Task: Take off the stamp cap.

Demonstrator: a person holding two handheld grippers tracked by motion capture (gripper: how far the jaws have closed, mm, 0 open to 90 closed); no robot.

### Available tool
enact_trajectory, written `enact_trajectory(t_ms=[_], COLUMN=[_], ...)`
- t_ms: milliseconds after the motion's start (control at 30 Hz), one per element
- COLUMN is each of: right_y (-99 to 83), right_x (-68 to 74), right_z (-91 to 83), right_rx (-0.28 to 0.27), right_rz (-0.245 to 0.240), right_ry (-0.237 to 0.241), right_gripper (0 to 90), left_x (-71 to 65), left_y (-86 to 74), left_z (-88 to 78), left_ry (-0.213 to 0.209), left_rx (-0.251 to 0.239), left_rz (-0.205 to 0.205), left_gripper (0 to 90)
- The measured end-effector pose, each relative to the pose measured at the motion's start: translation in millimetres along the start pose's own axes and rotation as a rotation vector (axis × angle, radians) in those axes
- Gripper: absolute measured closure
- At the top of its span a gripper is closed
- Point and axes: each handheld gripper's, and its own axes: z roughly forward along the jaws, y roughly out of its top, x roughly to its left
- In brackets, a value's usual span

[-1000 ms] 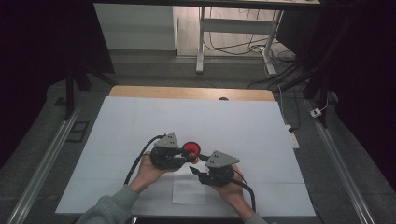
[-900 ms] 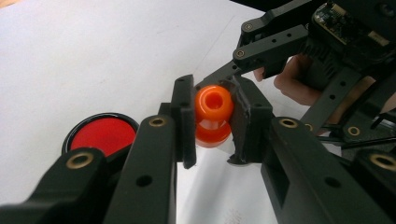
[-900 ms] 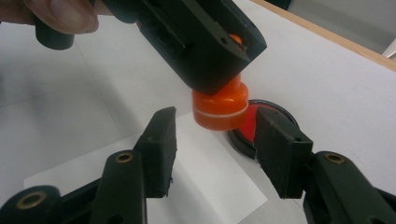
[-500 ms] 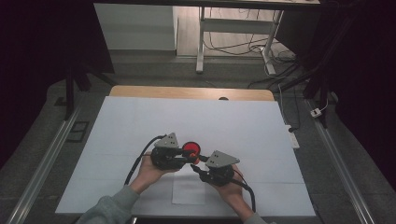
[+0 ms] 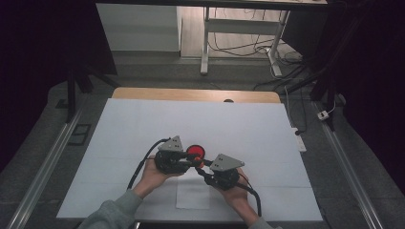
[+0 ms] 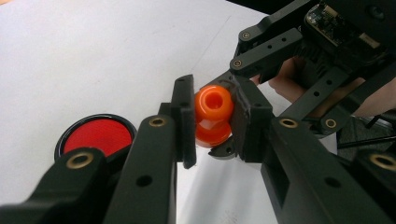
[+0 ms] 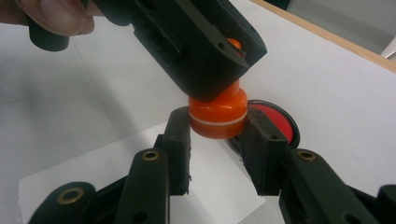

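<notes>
In the high view, at lower centre, the left gripper (image 5: pixel 195 160) and right gripper (image 5: pixel 200 168) are brought together beside a round red black-rimmed disc (image 5: pixel 195 151) on the white table (image 5: pixel 248 133). In the left gripper view, a small orange plastic bottle (image 6: pixel 213 114) is clamped at centre. In the right gripper view, its lower part is squeezed mid-frame, the jaws having just been closing.

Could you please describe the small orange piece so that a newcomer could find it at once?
On the white table, look between the two grippers. The orange piece is clamped there, a glossy rounded plastic part with a pale ring, unlike the flat red disc lying beside it.
</notes>
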Motion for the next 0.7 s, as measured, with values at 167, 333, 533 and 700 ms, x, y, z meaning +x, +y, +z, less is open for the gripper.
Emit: enact_trajectory(t_ms=[167, 333, 533, 700], right_y=[-0.2, -0.4, -0.4, -1.2], right_x=[0.0, -0.3, -0.3, 0.7], right_z=[0.5, 0.7, 0.1, 0.1], right_rx=[0.002, 0.002, 0.004, -0.003], right_rz=[0.004, 0.007, 0.012, 0.015], right_ry=[0.004, 0.006, 0.005, 0.000], right_gripper=[63.3, 63.2, 64.0, 64.4], left_x=[0.4, 0.2, -0.1, -1.2], left_y=[-0.4, -0.5, -0.5, -0.6], left_z=[0.6, 0.9, 0.8, 1.3], left_ry=[-0.002, -0.001, 0.000, 0.007], left_rx=[0.002, 0.003, -0.001, 0.000], left_rz=[-0.002, -0.002, -0.002, -0.007], left_gripper=[71.7, 71.8, 71.8, 71.9])
